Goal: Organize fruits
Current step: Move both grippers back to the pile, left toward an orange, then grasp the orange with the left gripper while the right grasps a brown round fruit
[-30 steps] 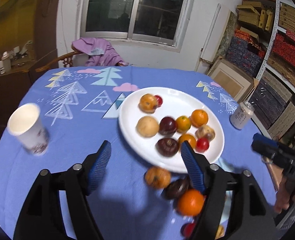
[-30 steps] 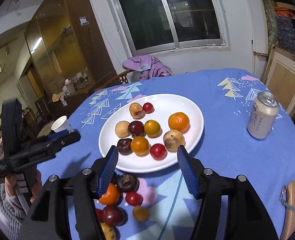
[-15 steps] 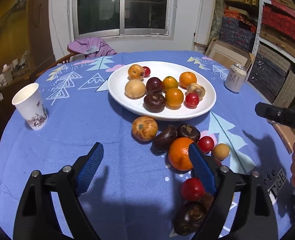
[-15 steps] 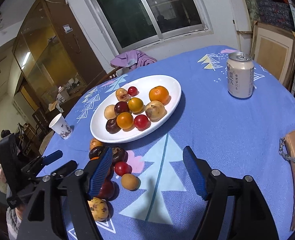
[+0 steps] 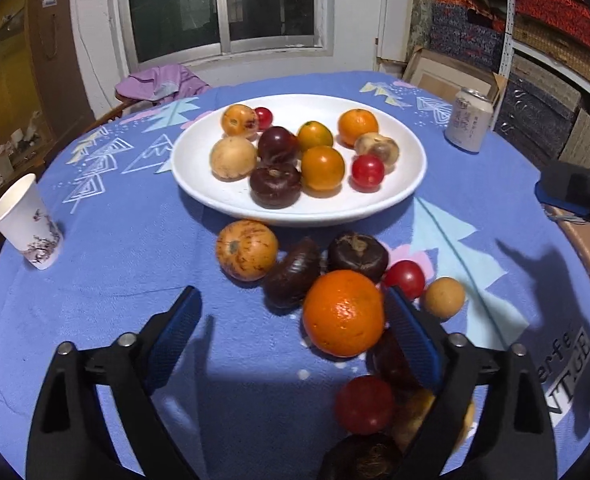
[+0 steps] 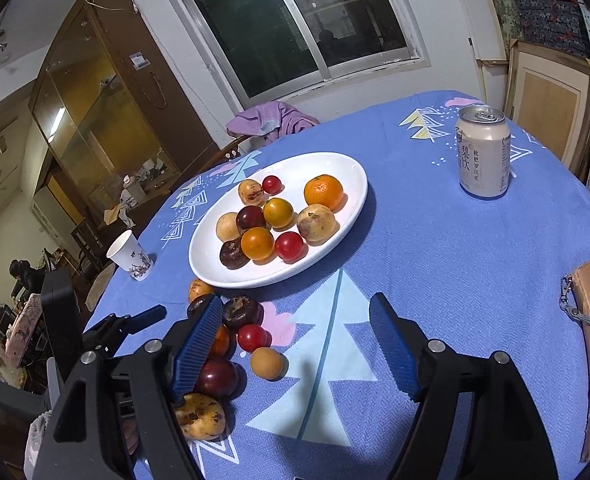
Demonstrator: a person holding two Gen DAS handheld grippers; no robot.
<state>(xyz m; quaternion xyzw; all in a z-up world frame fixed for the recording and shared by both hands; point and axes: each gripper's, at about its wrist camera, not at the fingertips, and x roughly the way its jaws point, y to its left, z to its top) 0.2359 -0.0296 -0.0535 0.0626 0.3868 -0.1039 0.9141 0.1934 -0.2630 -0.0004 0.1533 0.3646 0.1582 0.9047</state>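
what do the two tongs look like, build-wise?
Both the left tongs and the right tongs match: black plastic frames with triangular cut-outs, silver screws at the joints, and blue ribbed pads inside each finger. No cables or markings are visible.

Left gripper (image 5: 291,316): fingers wide apart, just been opening, nothing pinched, pitched down. Right gripper (image 6: 295,344): also spread and empty, just been opening, angled down, at left's 3 o'clock.
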